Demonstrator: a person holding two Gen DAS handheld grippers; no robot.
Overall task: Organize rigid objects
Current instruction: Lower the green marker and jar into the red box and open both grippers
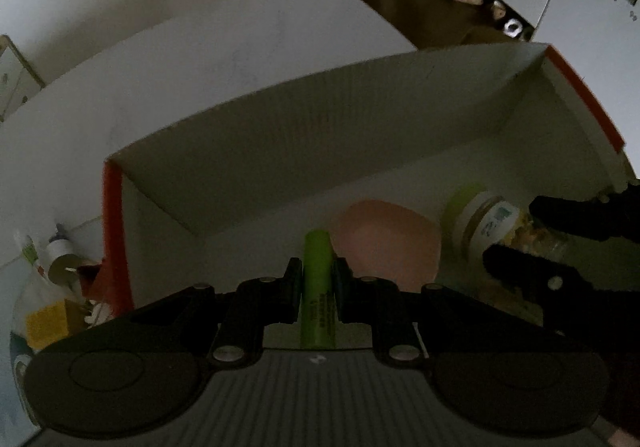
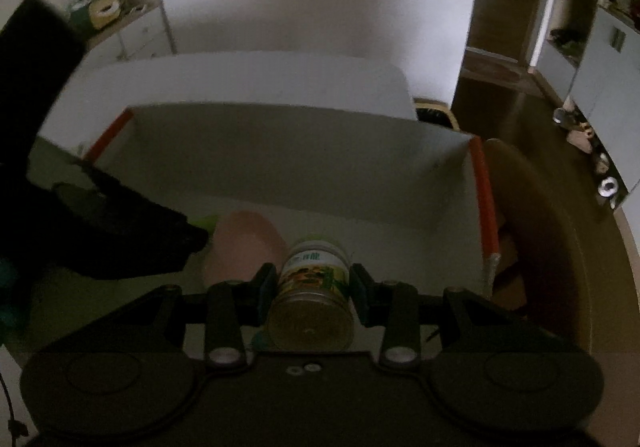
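— Where's the green tube [image 1: 317,287] as your two grippers hang over the box [image 1: 280,119]?

— Clamped in your left gripper [image 1: 316,287], jaws pinched narrow on it. Its long axis runs straight ahead along the fingers, tip aimed down at the box floor, just left of the pink dish [image 1: 386,235].

— And the jar [image 2: 314,295]?

— Held in your right gripper [image 2: 312,293], pads pressed to its sides, lid end pointing away toward the far wall of the box. It hangs just right of the pink dish [image 2: 240,247], inside the orange-edged right wall.

— So which hand is nearer a free spot?

— Likely the left: bare floor lies left of the dish, directly under the tube's tip. Your right gripper [image 1: 560,251] crowds the right corner, so the dish sits between your two loads.

— Any risk?

— In this dim light, contact with the dish can't be told.
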